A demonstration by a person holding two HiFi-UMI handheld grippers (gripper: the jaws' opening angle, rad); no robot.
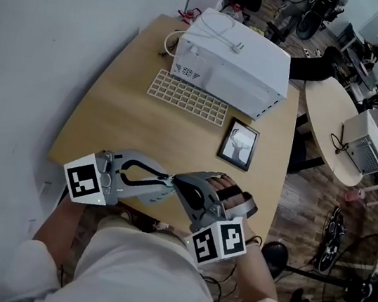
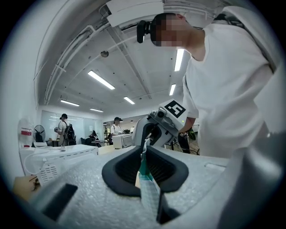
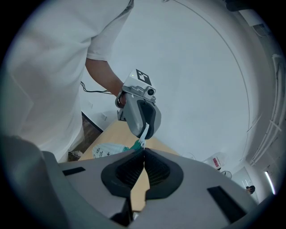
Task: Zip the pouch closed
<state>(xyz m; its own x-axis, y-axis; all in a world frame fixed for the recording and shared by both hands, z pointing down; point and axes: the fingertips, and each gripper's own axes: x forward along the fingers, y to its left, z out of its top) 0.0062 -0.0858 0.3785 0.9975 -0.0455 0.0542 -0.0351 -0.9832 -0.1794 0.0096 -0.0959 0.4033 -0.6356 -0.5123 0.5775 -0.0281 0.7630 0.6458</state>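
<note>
The pouch is pale and translucent with a green edge. In the left gripper view it stands pinched between the dark pads of my left gripper. My right gripper is shut on the small white zip pull at the pouch's green corner, right against the left gripper's tips. The rest of the pouch hangs towards the table edge. In the head view the two grippers, left and right, meet tip to tip over the table's front edge, and the pouch is hidden there.
On the wooden table stand a white box-shaped machine, a white gridded tray and a framed picture. A round table with another machine is at the right. The person's body is close behind the grippers.
</note>
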